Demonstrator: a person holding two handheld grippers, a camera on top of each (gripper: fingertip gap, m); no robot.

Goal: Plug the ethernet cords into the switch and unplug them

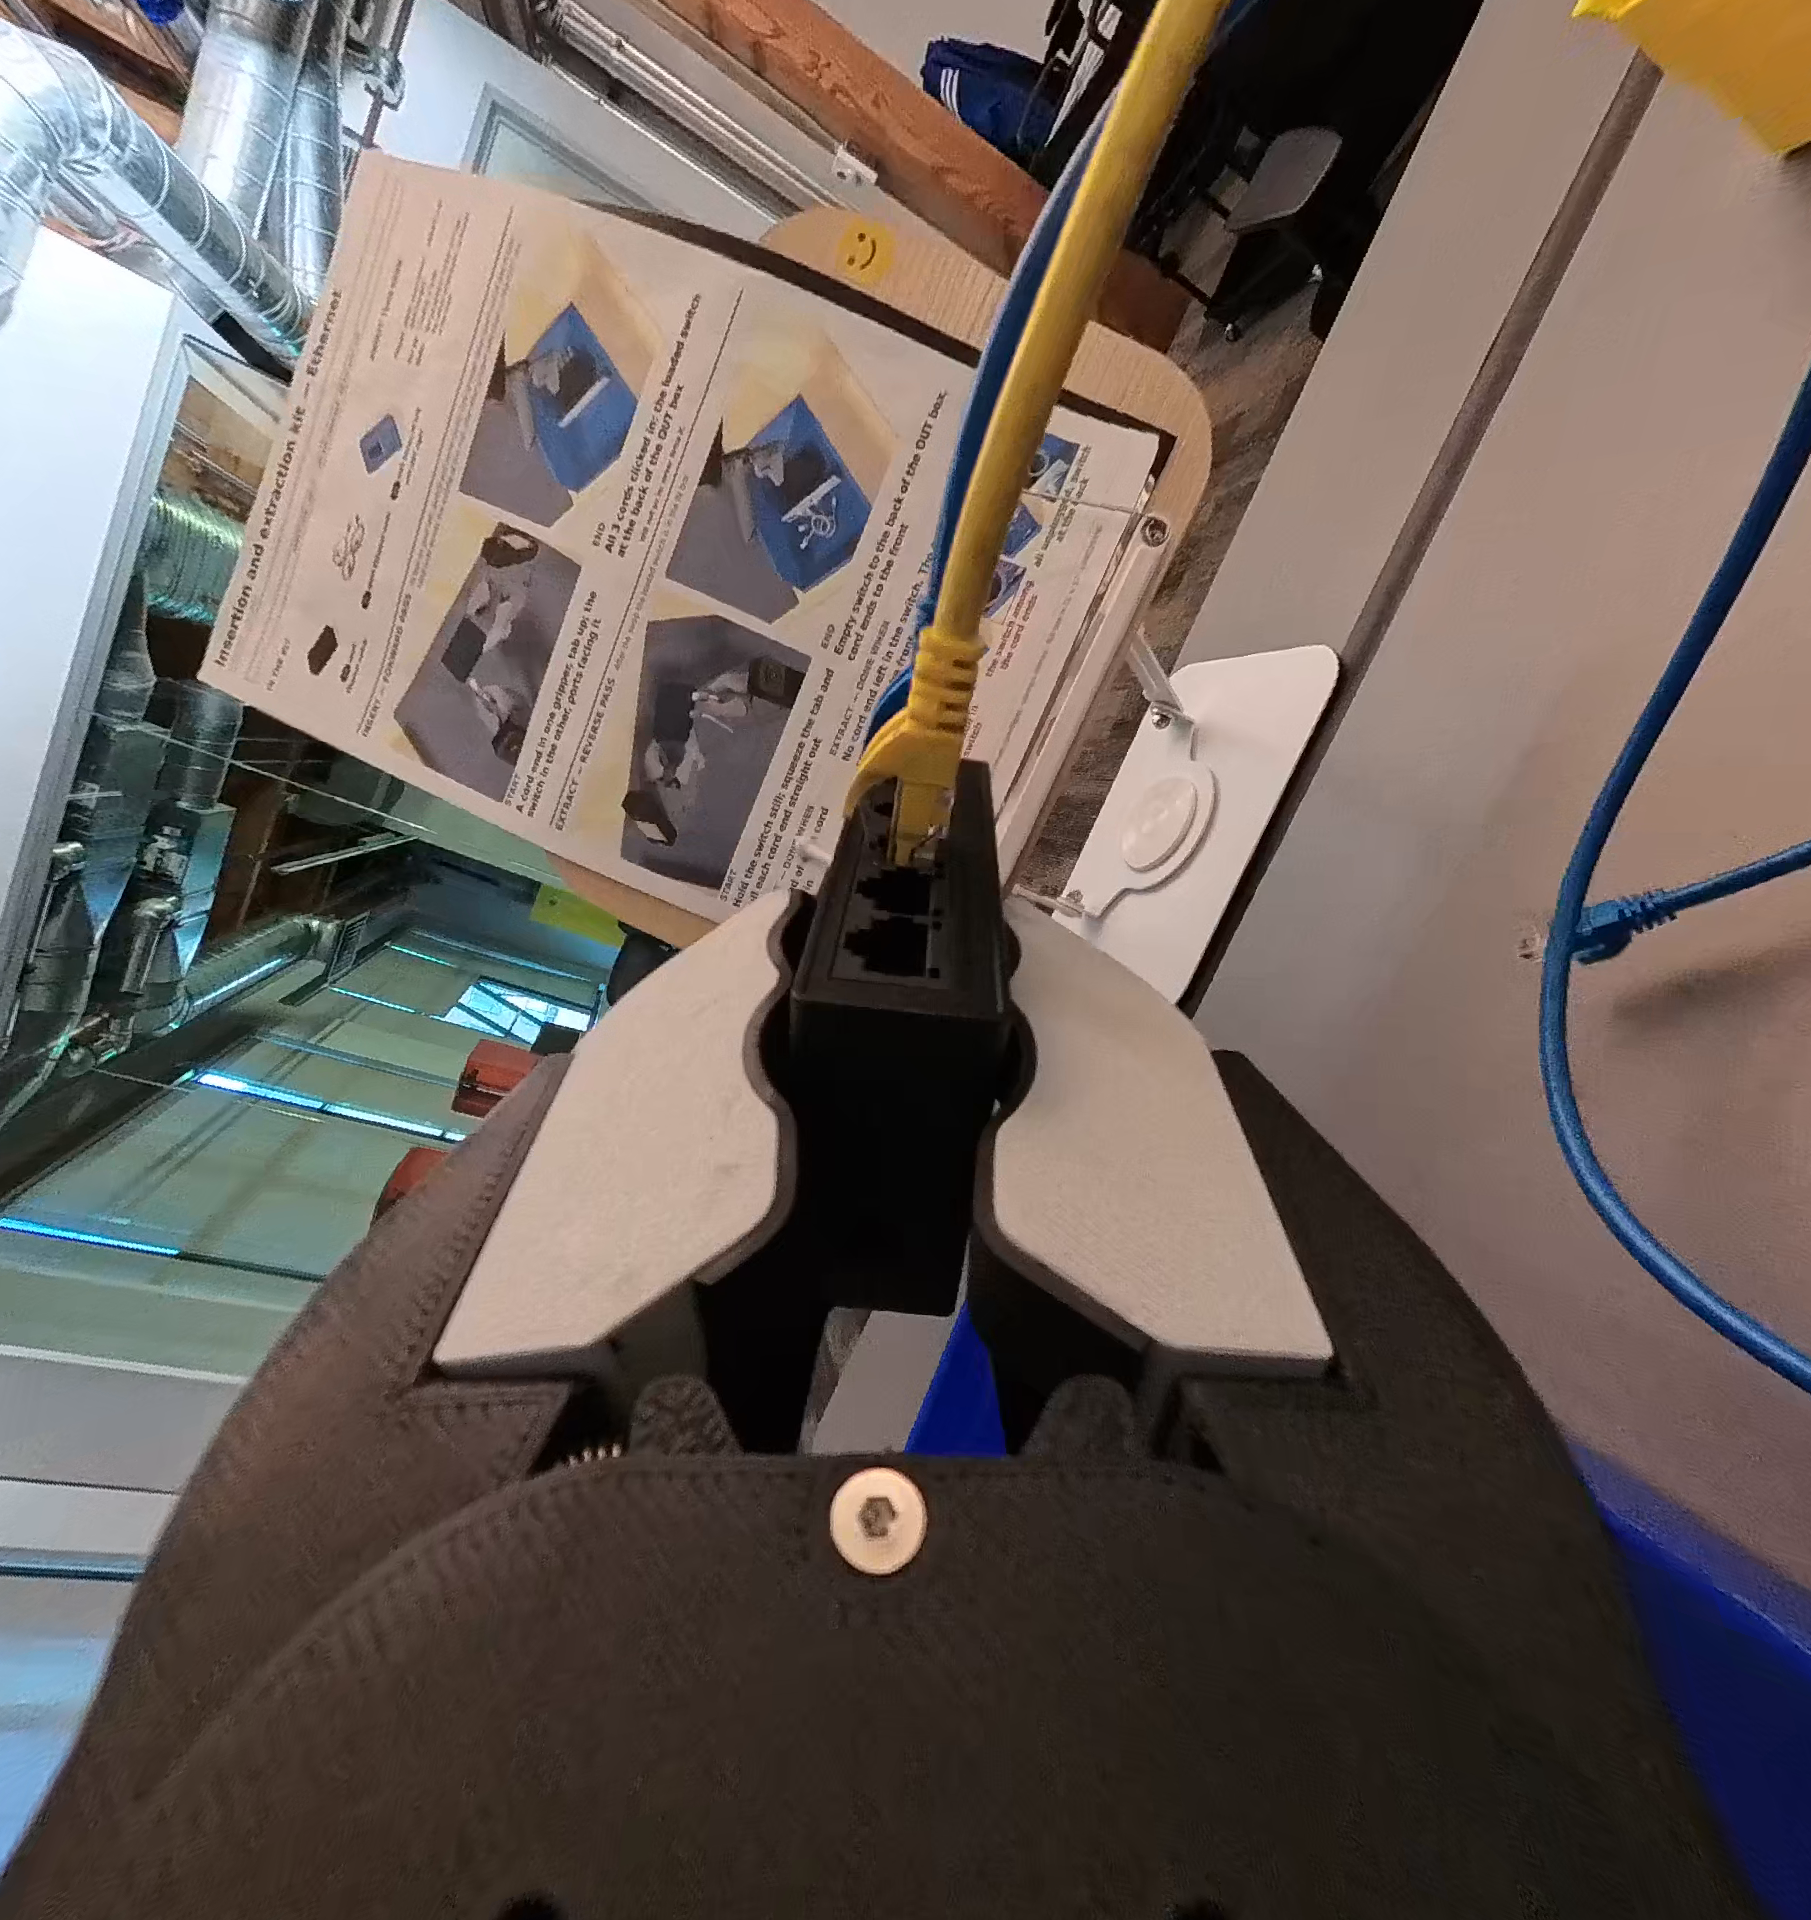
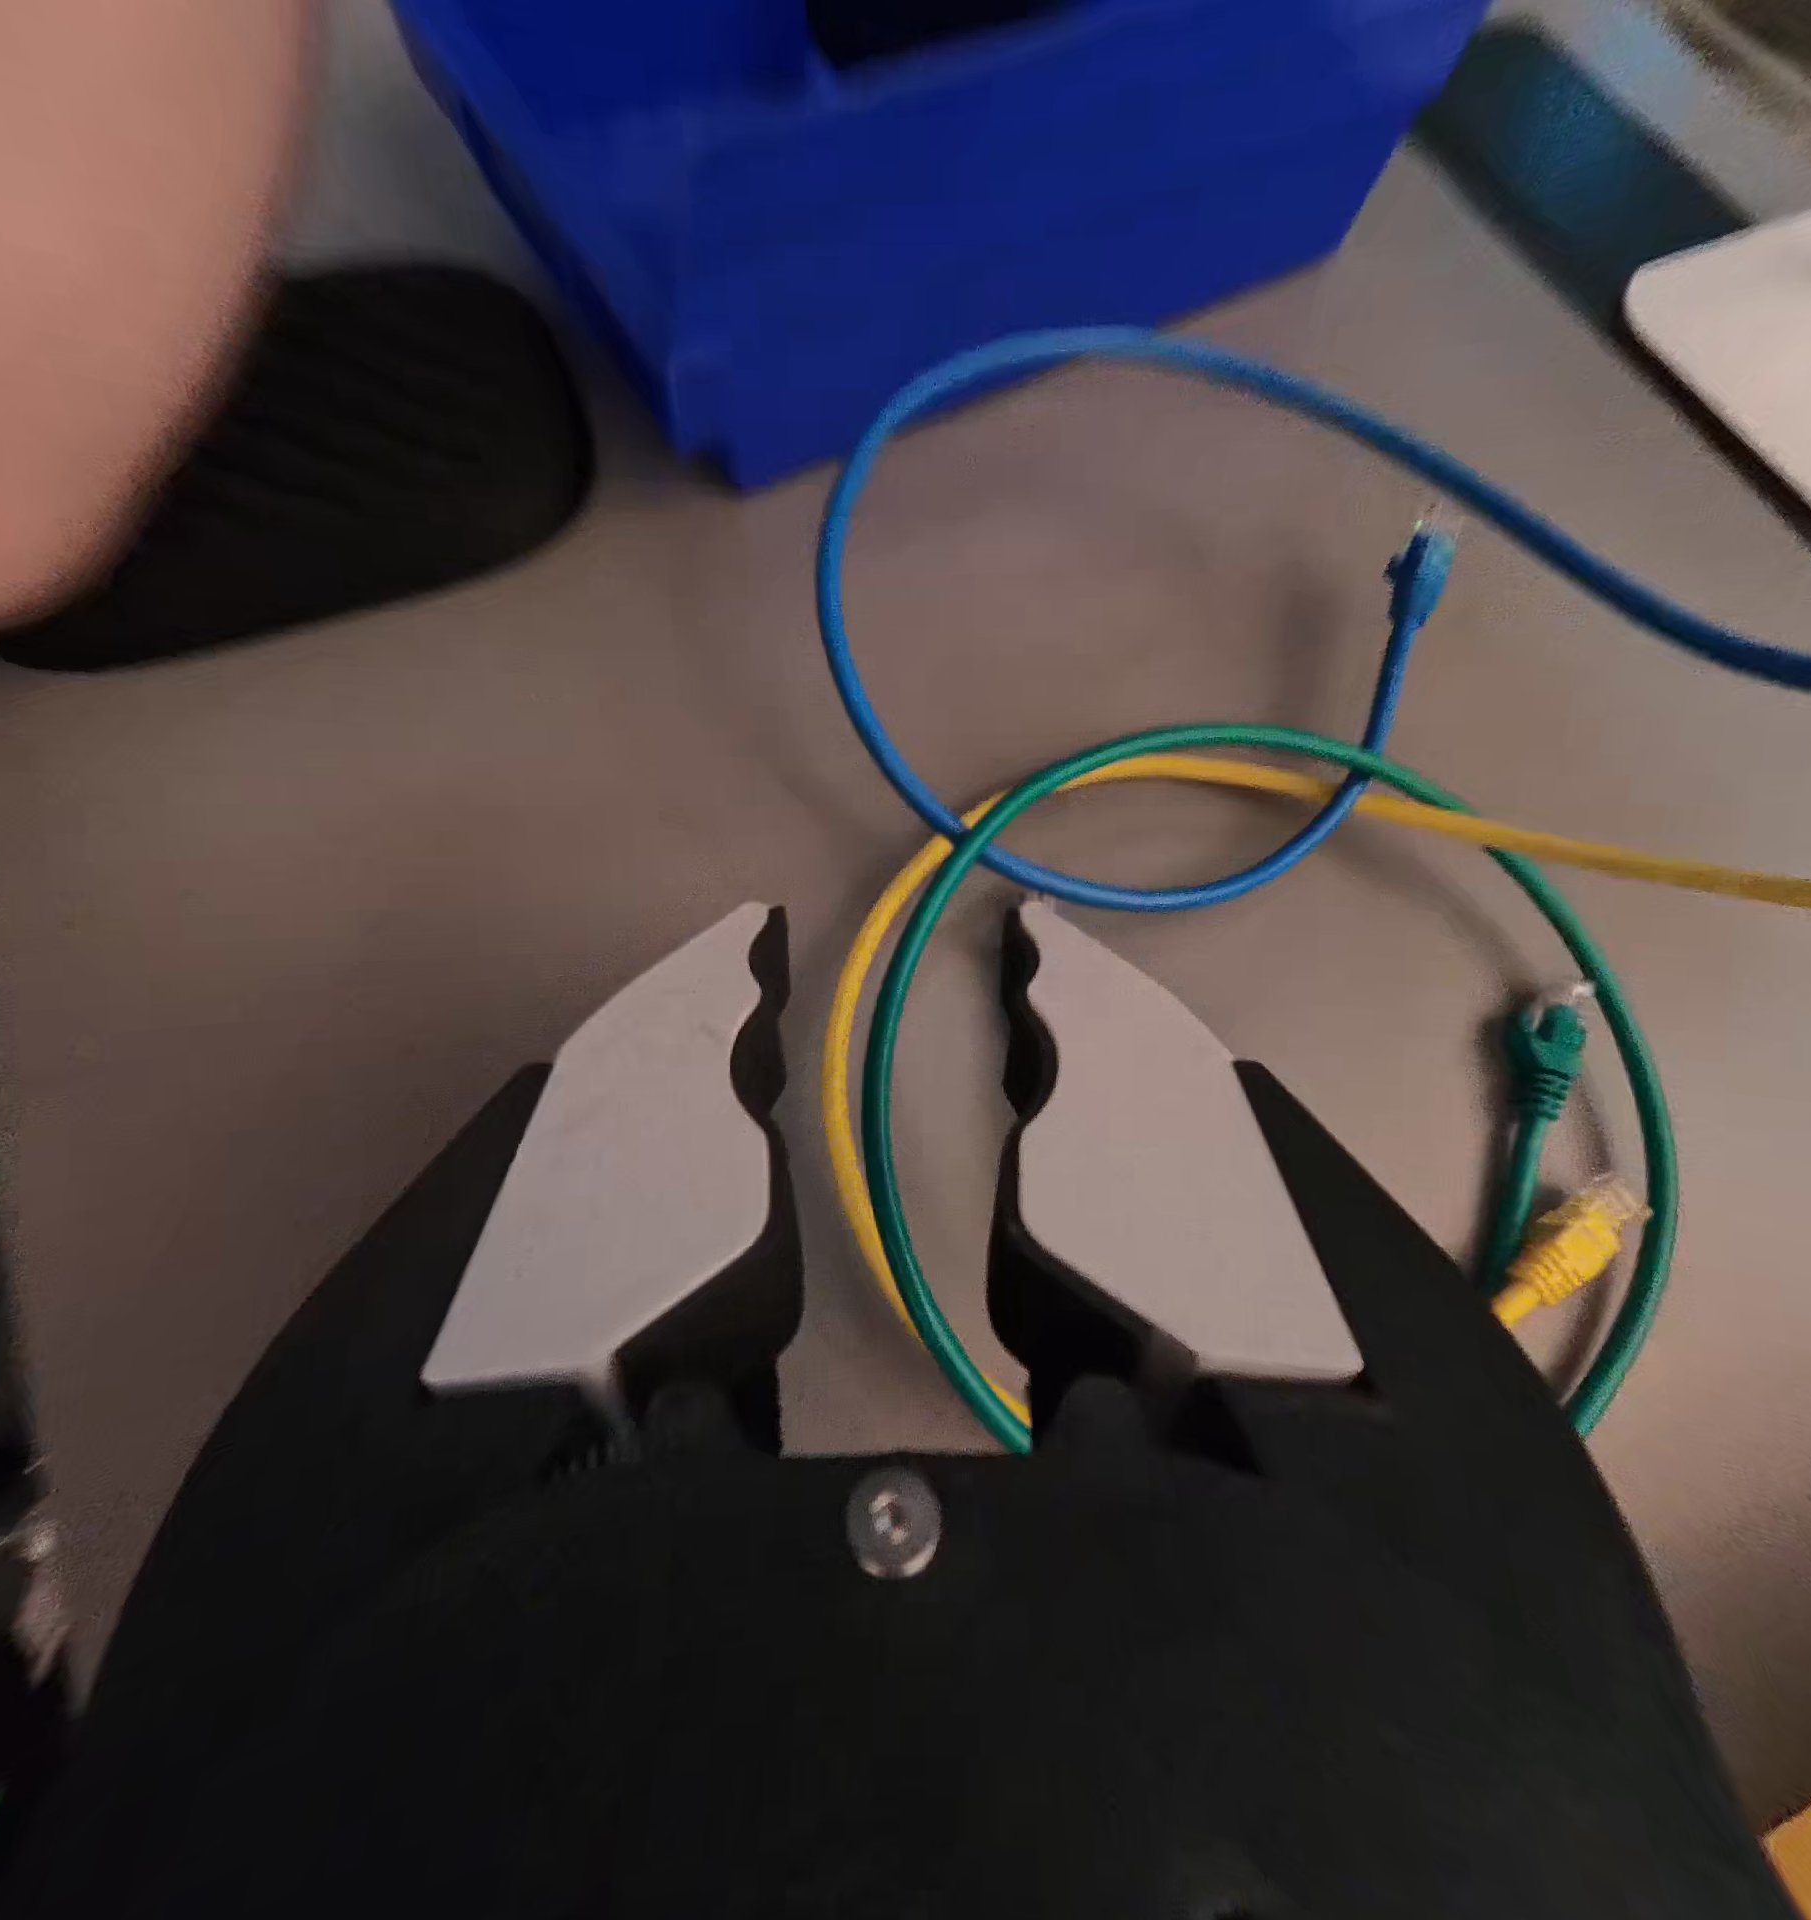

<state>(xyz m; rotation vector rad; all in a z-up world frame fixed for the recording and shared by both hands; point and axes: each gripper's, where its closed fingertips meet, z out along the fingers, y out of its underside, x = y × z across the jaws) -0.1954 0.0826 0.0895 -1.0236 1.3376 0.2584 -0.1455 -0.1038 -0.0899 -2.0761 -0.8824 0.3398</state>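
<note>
Switch [image 1: 896,1049] clamped by left fingers [image 1: 672,1122]; right fingers [image 2: 1119,1132] apart.

Even, fairly bright indoor light is filling both views, with no harsh glare. Wide-angle distortion is bending the ducts [image 1: 101,197] and walls at the left view's edges. The right view is looking softer: motion blur is smearing the blue bin [image 2: 880,208], and soft shadows are lying on the table [image 2: 413,831].
</note>
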